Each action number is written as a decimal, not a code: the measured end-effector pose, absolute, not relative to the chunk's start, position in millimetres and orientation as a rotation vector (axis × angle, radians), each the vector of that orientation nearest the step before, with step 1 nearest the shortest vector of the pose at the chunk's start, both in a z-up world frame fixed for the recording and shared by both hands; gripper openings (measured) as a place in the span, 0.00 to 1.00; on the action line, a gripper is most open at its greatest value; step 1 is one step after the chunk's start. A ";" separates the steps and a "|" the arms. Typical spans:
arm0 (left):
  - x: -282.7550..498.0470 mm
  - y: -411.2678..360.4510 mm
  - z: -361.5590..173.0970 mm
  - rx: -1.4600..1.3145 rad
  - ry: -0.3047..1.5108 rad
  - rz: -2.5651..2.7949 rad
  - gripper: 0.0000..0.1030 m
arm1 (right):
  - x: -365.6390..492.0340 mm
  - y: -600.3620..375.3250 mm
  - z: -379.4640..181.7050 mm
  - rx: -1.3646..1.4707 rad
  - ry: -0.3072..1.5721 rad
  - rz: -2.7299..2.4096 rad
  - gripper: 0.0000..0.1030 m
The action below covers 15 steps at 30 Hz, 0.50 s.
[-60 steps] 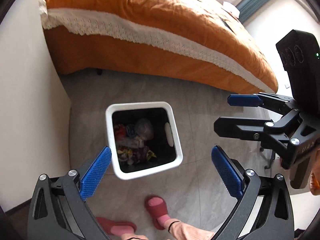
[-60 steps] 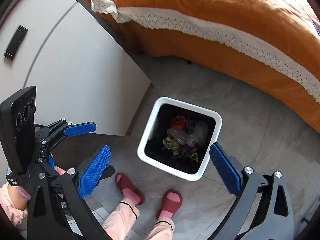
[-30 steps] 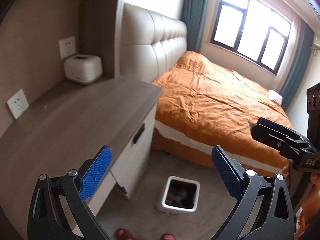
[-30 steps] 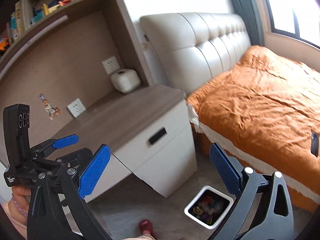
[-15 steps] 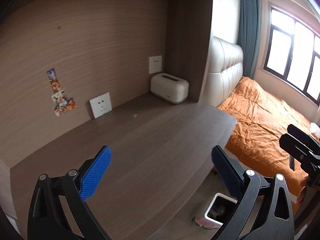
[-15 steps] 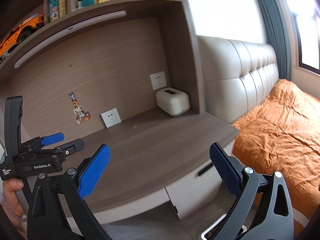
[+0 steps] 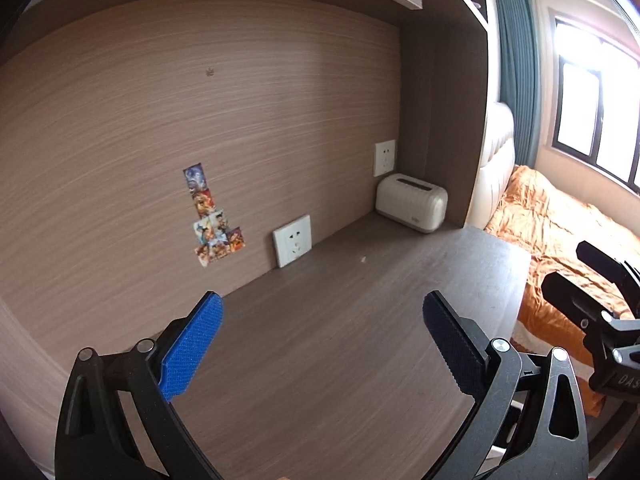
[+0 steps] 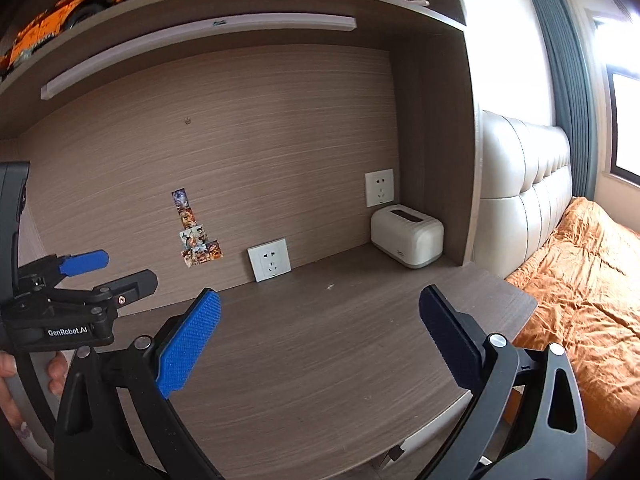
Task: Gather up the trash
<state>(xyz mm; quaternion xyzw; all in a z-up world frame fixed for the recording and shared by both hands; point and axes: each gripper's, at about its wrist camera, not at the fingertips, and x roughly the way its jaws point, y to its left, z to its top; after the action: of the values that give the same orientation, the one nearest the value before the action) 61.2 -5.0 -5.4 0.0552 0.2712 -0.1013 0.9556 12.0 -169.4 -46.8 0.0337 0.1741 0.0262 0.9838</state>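
Note:
My left gripper [image 7: 320,350] is open over a brown wooden desk [image 7: 340,292], with nothing between its blue pads. My right gripper [image 8: 320,342] is also open and empty above the same desk [image 8: 304,380]. A tiny white scrap [image 7: 363,258] lies on the desktop near the back wall, and the right wrist view shows this scrap [image 8: 330,287] too. Each view catches the other tool: the right gripper [image 7: 564,266] at the right edge, the left gripper [image 8: 120,270] at the left, held by a hand [image 8: 56,372]. The trash bin is out of view.
A cream tissue box [image 7: 412,202] stands in the desk's back right corner below a wall socket [image 7: 385,157]. A second socket plate [image 7: 292,240] leans against the wall, next to stickers [image 7: 212,216]. An orange bed [image 8: 580,300] is to the right. Shelves with books hang above [image 8: 200,4].
Both grippers have swung up from the white bin on the floor to the desk. The bin has dropped out of both views. Both stay open and empty.

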 end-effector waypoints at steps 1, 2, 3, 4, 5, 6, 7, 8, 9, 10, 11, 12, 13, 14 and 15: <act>62.8 1.1 -4.7 0.104 0.551 -0.211 0.95 | 13.2 -163.3 -47.1 0.064 0.349 0.052 0.96; 64.0 4.6 -4.8 0.099 0.551 -0.217 0.95 | 14.3 -158.5 -47.2 0.062 0.348 0.051 0.96; 64.9 7.6 -4.5 0.096 0.551 -0.221 0.95 | 14.0 -154.8 -47.5 0.061 0.347 0.050 0.96; 66.0 11.8 -3.9 0.095 0.546 -0.218 0.95 | 14.7 -151.1 -47.6 0.063 0.347 0.047 0.96; 67.4 13.2 -4.3 0.096 0.543 -0.218 0.95 | 15.7 -147.7 -47.5 0.067 0.349 0.044 0.96; 68.6 15.3 -4.0 0.099 0.542 -0.222 0.95 | 17.4 -144.8 -47.1 0.074 0.352 0.042 0.96; 69.5 18.3 -3.4 0.102 0.540 -0.226 0.95 | 18.8 -142.5 -46.9 0.077 0.354 0.042 0.96; 70.1 20.5 -3.0 0.101 0.538 -0.226 0.95 | 20.8 -139.9 -46.6 0.079 0.354 0.040 0.96; 70.3 22.1 -2.5 0.099 0.537 -0.233 0.95 | 21.9 -137.6 -46.1 0.077 0.352 0.035 0.96; 71.1 23.4 -2.6 0.100 0.536 -0.236 0.95 | 23.0 -135.3 -45.7 0.073 0.350 0.031 0.96; 71.5 24.9 -2.6 0.100 0.535 -0.235 0.95 | 24.1 -132.9 -45.4 0.069 0.350 0.028 0.96; 71.4 26.3 -2.5 0.100 0.535 -0.241 0.95 | 24.2 -130.8 -44.9 0.065 0.349 0.025 0.96; 71.9 27.5 -2.9 0.102 0.537 -0.252 0.95 | 24.9 -128.6 -44.5 0.062 0.347 0.023 0.96; 72.2 28.6 -2.9 0.101 0.537 -0.252 0.95 | 25.9 -126.7 -44.4 0.059 0.347 0.021 0.96; 72.9 29.6 -3.3 0.100 0.538 -0.253 0.95 | 26.7 -125.0 -44.5 0.058 0.348 0.020 0.96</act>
<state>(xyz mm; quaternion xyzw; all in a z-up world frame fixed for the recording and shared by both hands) 72.9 29.6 -3.3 0.0494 0.2651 -0.1246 0.9549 26.7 -125.0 -44.5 0.0286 0.1731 0.0097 0.9844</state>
